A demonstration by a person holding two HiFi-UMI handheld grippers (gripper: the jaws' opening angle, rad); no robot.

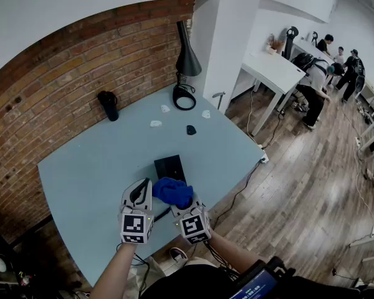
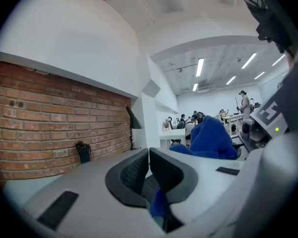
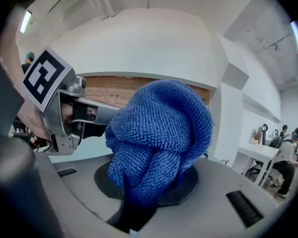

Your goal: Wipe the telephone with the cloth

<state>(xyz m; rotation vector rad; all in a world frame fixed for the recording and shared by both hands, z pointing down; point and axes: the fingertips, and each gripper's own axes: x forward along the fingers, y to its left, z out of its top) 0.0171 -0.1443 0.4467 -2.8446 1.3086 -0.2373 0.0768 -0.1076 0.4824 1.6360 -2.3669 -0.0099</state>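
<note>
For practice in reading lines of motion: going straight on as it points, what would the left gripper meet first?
The left gripper points roughly level over the table; the way looks free until the lamp by the brick wall, though depth is unclear.

L tongs [image 2: 149, 171] & R tongs [image 3: 148, 190]: pale grey shells, dark pads [image 2: 133, 171], b/w square-marker cubes [image 1: 136, 227].

Red brick wall [image 1: 81, 61], black desk lamp [image 1: 187, 60], dark container near the wall [image 1: 109, 104], wooden floor [image 1: 311, 179], people at white desks [image 1: 336, 61]
</note>
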